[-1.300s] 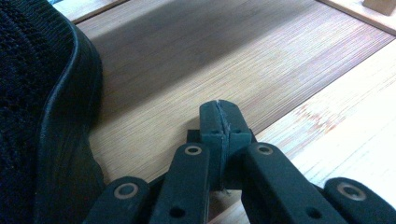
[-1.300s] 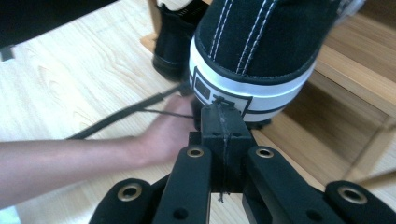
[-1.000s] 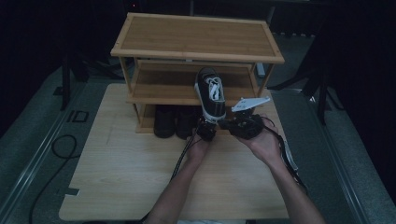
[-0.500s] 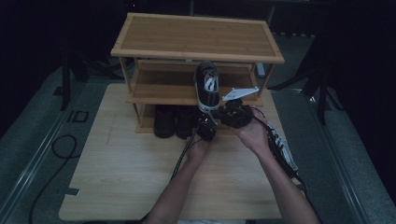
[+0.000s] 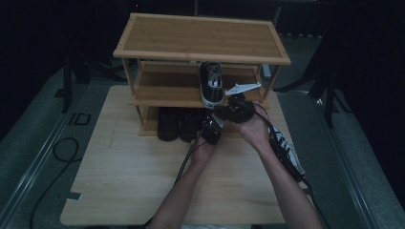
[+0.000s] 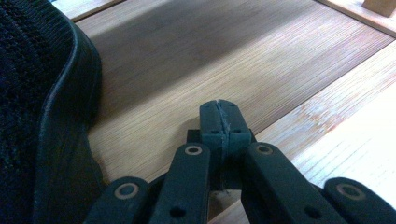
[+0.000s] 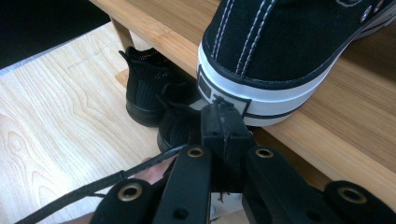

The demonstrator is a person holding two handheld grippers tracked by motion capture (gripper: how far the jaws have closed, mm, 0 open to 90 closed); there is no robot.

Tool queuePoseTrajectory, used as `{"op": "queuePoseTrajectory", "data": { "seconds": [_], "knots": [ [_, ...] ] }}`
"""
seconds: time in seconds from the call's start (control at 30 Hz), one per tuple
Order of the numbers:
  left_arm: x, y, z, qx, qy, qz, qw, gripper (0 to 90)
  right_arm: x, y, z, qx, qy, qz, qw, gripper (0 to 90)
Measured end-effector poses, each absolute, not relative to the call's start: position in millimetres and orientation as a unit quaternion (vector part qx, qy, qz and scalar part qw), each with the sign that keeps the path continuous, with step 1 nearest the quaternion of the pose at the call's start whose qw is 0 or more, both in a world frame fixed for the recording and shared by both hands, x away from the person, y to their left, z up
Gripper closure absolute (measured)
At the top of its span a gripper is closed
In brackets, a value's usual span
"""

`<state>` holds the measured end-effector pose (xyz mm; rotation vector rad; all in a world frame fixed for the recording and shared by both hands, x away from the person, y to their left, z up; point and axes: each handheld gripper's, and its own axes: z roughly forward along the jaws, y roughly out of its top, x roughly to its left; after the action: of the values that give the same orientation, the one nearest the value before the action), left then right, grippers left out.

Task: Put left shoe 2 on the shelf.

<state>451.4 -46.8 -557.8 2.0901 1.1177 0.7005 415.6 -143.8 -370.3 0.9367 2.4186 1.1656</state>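
Observation:
A black-and-white sneaker (image 5: 211, 83) stands on the middle shelf of a wooden shoe rack (image 5: 200, 38), heel toward me. My right gripper (image 5: 219, 109) is shut and holds nothing. In the right gripper view its tips (image 7: 223, 109) sit right at the white heel of the sneaker (image 7: 280, 42); whether they touch it I cannot tell. My left gripper (image 5: 210, 123) is lower, at the bottom shelf, also shut on nothing. In the left gripper view its tips (image 6: 219, 109) hover over the bottom shelf board (image 6: 243, 56), just right of a black shoe (image 6: 42, 116).
Two black shoes (image 5: 168, 124) (image 5: 190, 123) stand side by side on the bottom shelf, left of my hands. The rack sits at the back of a light wooden table (image 5: 119, 181). A cable (image 5: 284, 148) trails along the right forearm.
The right gripper has moved left toward the sneaker's heel. The sneaker has slid farther back on the shelf and straightened. The left gripper has stayed put.

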Motion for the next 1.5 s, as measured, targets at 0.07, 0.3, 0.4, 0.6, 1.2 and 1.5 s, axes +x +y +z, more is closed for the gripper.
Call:
{"op": "queuePoseTrajectory", "data": {
  "seconds": [0.07,0.3,0.4,0.6,1.2,1.5],
  "knots": [
    [451,-47,-558,0.799,0.427,0.268,0.329,90.0,417,-142,-371,0.324,0.842,0.406,0.146,90.0],
    [451,-47,-558,0.797,0.427,0.267,0.332,90.0,420,-138,-375,0.323,0.84,0.412,0.145,90.0],
    [451,-47,-558,0.799,0.427,0.268,0.329,90.0,421,-135,-375,0.32,0.842,0.405,0.157,90.0],
    [451,-47,-558,0.799,0.427,0.268,0.329,90.0,425,-133,-377,0.325,0.838,0.41,0.156,90.0],
    [452,-47,-559,0.794,0.43,0.266,0.338,90.0,404,-165,-363,0.328,0.846,0.381,0.176,82.9],
    [451,-47,-558,0.794,0.43,0.267,0.337,90.0,395,-197,-375,0.346,0.85,0.358,0.174,80.6]
  ]
}}
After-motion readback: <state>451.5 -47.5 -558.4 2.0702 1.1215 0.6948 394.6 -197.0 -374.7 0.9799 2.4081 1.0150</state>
